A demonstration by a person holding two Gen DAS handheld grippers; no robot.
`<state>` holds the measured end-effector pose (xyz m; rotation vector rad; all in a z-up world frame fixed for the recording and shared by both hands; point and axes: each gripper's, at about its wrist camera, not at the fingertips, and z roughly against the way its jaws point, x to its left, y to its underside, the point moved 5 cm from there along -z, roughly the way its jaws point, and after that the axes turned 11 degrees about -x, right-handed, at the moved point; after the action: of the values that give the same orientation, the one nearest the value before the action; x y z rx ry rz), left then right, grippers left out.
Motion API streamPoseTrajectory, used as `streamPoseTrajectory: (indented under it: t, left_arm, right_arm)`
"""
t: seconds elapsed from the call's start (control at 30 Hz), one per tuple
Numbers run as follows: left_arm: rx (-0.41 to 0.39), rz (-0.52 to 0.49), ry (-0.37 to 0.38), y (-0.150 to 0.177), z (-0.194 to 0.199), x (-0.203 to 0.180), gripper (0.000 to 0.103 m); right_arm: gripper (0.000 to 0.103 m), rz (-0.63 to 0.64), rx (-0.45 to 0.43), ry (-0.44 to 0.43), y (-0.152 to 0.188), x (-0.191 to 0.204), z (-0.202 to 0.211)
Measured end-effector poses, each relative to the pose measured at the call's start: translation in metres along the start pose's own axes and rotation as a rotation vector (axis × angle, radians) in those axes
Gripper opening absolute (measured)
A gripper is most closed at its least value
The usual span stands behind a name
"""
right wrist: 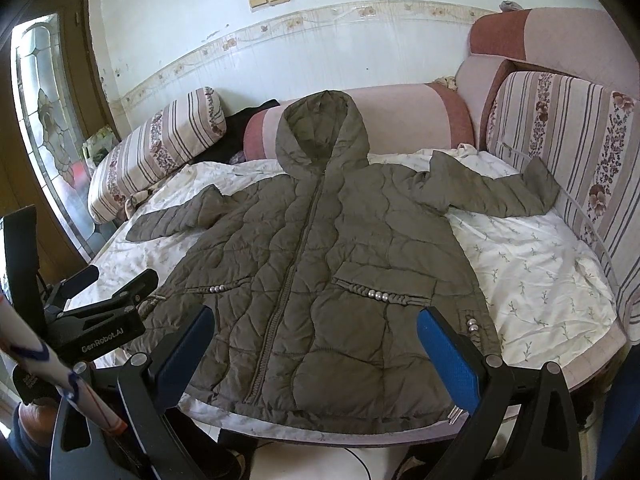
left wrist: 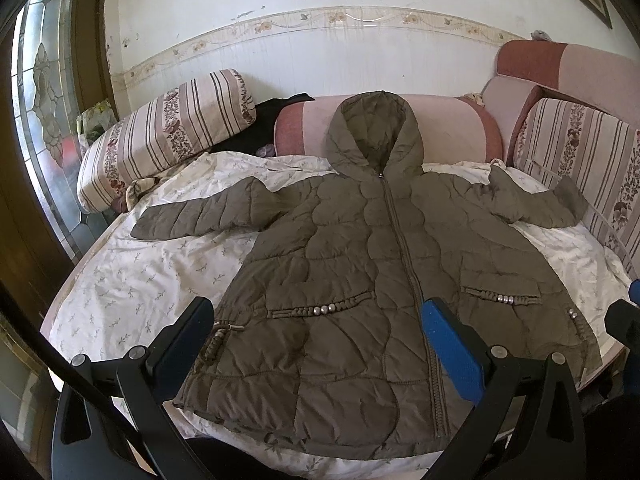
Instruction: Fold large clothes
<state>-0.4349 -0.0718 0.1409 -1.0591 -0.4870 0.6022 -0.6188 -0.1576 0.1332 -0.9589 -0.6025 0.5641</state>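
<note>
jacket laid flat, both grippers wide and waiting

closest in, the left gripper [left wrist: 320, 332] hangs over the hem with its fingers spread well apart, holding nothing; the right gripper [right wrist: 316, 340] does the same from its own view, fingers apart and empty above the lower front panel. just beyond them, the olive quilted jacket [left wrist: 360, 280] lies face up on the white floral sheet [left wrist: 132, 280], zipped, hem toward the near edge of the bed, both sleeves out to the sides. the left sleeve [left wrist: 200, 216] lies fairly straight; the right sleeve [right wrist: 492, 188] bends at the cuff against a striped cushion [right wrist: 580, 140]. farther back, the hood [left wrist: 376, 136] rests up on a pink bolster [left wrist: 460, 128].

the fold looks not yet begun. to start well, i'd take each sleeve near its cuff, pinching only the top layers, and bring it across the chest flat. puffy fill tends to spring back, so pressing the crease down should help.
</note>
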Motion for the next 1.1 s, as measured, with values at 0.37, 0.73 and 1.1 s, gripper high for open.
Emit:
streamPoseTrajectory:
  t: [0.37, 0.73, 1.1]
  left_arm:
    - [0.018, -0.003, 0.015, 0.001, -0.011, -0.004, 0.103]
    - [0.034, 0.003, 0.017, 0.001, -0.03, -0.006, 0.103]
    - [0.043, -0.014, 0.021, -0.007, -0.055, -0.019, 0.103]
  right_arm:
    - [0.103, -0.013, 0.015, 0.013, 0.002, -0.008, -0.011]
    - [0.103, -0.026, 0.037, 0.034, 0.001, -0.019, -0.03]
    - [0.103, -0.044, 0.05, 0.057, -0.001, -0.035, -0.047]
